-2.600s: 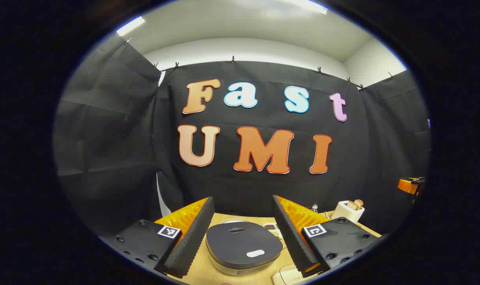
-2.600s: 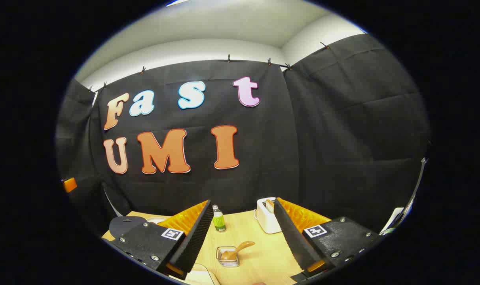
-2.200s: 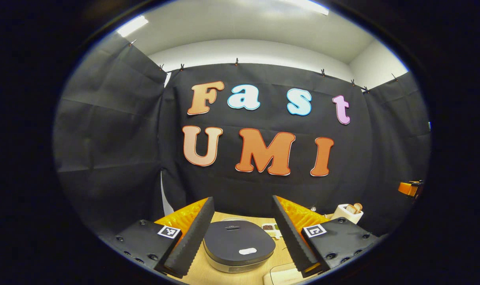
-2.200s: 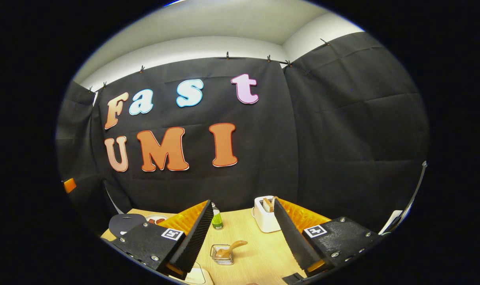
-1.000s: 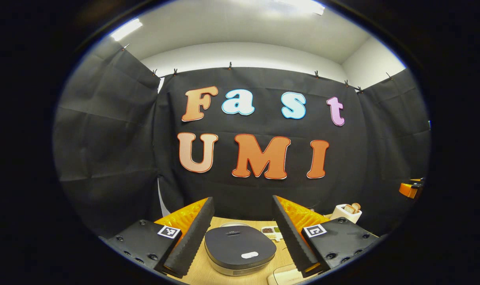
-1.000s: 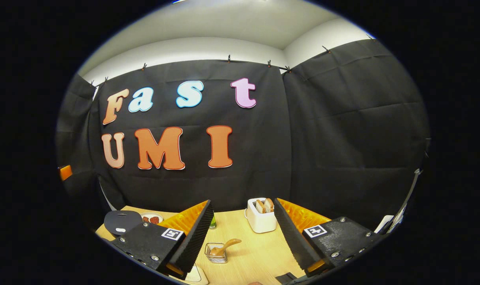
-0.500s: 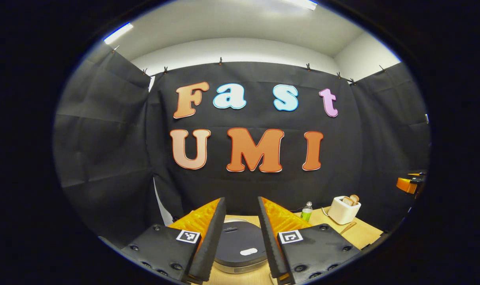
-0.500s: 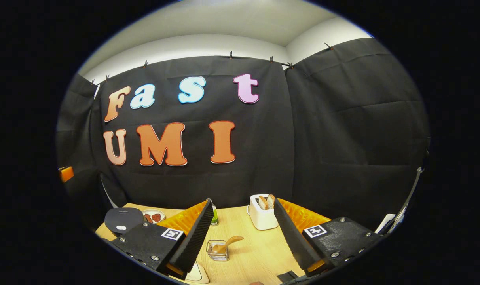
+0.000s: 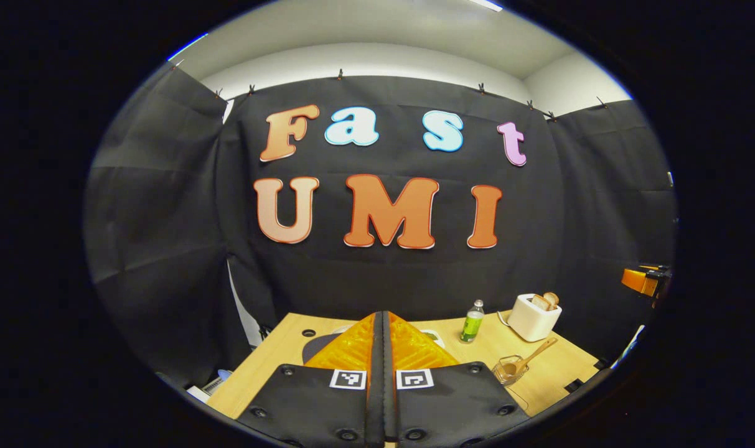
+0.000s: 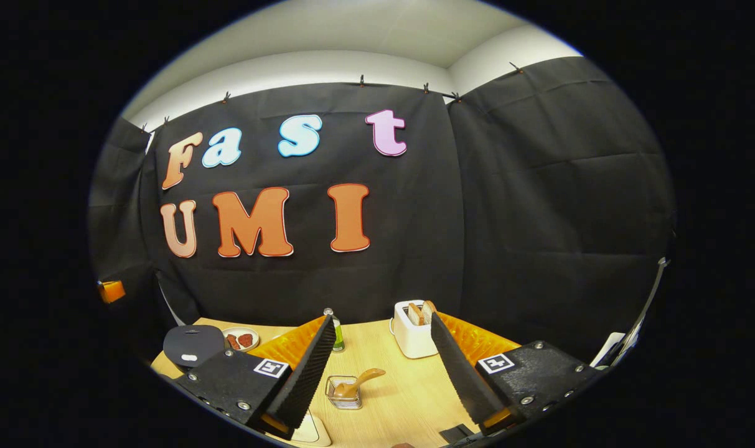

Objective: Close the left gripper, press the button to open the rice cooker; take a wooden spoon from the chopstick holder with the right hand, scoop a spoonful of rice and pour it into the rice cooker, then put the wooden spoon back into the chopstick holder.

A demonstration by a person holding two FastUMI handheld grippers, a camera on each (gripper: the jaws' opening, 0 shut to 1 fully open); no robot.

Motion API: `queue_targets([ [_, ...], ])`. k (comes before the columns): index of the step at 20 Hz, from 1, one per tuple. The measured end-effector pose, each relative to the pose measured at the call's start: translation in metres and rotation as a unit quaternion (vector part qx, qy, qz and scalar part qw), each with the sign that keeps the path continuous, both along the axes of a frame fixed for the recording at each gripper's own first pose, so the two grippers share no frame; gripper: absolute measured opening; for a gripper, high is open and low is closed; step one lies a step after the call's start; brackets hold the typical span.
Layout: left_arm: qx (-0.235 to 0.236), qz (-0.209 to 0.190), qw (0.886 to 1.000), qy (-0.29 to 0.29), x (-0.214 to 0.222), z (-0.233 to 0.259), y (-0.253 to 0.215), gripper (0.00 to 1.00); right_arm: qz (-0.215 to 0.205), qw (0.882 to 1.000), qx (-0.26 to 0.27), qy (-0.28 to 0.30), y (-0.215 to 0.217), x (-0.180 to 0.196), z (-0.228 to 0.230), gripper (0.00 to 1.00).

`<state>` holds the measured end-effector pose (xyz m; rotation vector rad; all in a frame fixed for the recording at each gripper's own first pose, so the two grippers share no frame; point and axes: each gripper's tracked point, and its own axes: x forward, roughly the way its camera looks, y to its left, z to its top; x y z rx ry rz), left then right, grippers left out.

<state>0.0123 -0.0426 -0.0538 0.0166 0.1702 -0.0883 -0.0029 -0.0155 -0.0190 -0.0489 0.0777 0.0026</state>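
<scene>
My left hand-held gripper (image 9: 382, 373) is clenched, its 2 fingers pressed flat together on nothing, above the counter (image 9: 271, 361) and hiding most of the 1 rice cooker (image 9: 318, 347). My right hand-held gripper (image 10: 383, 367) is released wide, holding nothing. Left to right I count 1 closed rice cooker (image 10: 193, 346), 1 plate (image 10: 240, 339), 1 green bottle (image 10: 335, 336), 1 chopstick holder (image 10: 343, 393) with 1 wooden spoon (image 10: 363, 379), and 1 toaster (image 10: 411, 336).

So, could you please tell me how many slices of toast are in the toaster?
2, side by side in the white toaster at the table's far side: one slice, the other beside it.
</scene>
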Motion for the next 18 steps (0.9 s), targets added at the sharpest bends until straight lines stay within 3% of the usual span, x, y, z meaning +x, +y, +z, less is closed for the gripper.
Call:
queue_targets([
  [10,-0.005,-0.012,0.99,0.142,0.035,-0.129,-0.005,0.04,-0.008,0.999,-0.004,0.037,-0.001,0.005,-0.027,0.95],
  [11,-0.005,-0.013,0.988,0.153,0.038,-0.139,-0.005,0.04,-0.012,0.999,-0.006,0.04,-0.004,0.006,-0.029,1.0],
  [12,-0.004,-0.014,0.986,0.163,0.041,-0.148,-0.006,0.0,-0.015,0.999,-0.006,0.042,-0.006,0.006,-0.031,1.0],
  [15,-0.001,-0.019,0.981,0.194,0.048,-0.173,-0.009,0.04,-0.025,0.998,-0.005,0.05,-0.013,0.005,-0.036,1.0],
  [16,0.003,-0.02,0.979,0.203,0.049,-0.182,-0.01,0.04,-0.027,0.998,-0.006,0.052,-0.014,0.005,-0.038,0.95],
  [17,0.007,-0.022,0.978,0.209,0.051,-0.187,-0.01,0.04,-0.03,0.998,-0.007,0.054,-0.016,0.004,-0.039,1.0],
  [18,0.013,-0.022,0.977,0.213,0.052,-0.193,-0.01,0.04,-0.033,0.998,-0.008,0.056,-0.019,0.004,-0.04,0.95],
])
